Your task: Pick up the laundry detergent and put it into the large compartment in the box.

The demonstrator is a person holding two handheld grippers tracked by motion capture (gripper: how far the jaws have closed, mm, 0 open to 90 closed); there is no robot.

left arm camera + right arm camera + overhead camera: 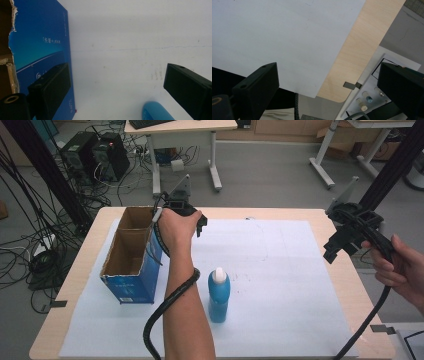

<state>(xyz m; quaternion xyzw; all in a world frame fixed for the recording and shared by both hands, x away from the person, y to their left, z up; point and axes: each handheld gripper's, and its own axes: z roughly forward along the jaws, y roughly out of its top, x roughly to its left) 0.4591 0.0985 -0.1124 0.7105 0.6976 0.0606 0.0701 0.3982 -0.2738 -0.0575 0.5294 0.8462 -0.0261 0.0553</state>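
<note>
Bottle (156, 112) cut off at frame edge, left tool (117, 92) spread empty, right tool (329, 92) spread.

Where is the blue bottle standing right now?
In the high view the blue bottle stands upright on the white sheet, just right of the open blue box.

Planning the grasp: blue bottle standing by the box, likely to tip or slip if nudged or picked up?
The blue bottle stands upright, tall for its base, so a high push would probably topple it. Its body looks rounded and smooth, likely plastic: it could slip between flat pads and, once down, roll on the white sheet. Weight is hard to judge; contents aren't visible.
</note>
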